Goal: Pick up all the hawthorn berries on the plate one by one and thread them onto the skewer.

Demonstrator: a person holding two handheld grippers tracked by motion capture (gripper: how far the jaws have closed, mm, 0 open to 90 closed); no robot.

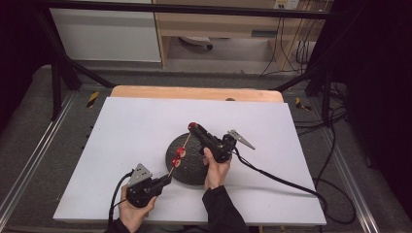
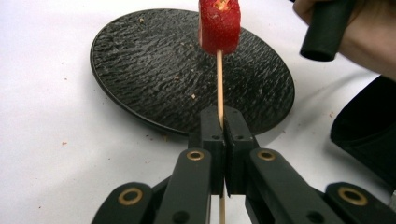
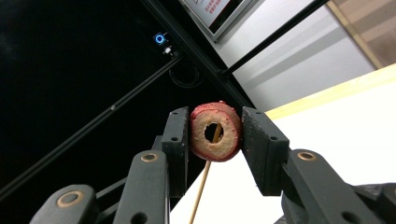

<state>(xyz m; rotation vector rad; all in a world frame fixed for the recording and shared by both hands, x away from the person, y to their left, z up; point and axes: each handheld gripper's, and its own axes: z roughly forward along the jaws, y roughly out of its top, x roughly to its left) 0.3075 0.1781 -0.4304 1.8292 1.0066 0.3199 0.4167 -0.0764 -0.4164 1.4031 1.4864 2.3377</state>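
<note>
A thin wooden skewer (image 1: 183, 145) slants up from my left gripper (image 1: 167, 179) over the black round plate (image 1: 194, 172). Two red fruit pieces (image 1: 179, 156) are threaded on it. In the left gripper view the jaws are shut on the skewer (image 2: 219, 84), with a red piece (image 2: 219, 25) on it above the plate (image 2: 154, 70). My right gripper (image 1: 193, 127) is shut on a red-skinned ring slice (image 3: 215, 132) at the skewer's far tip. Through the slice's centre hole the skewer (image 3: 201, 191) shows, and it runs on below the slice.
The plate sits mid-board on a white sheet (image 1: 136, 126) over a wooden table (image 1: 194, 92). The right gripper's cable (image 1: 282, 177) trails off to the right. Crumbs lie on the plate. Black frame posts (image 1: 58, 77) and floor cables (image 1: 335, 126) flank the table.
</note>
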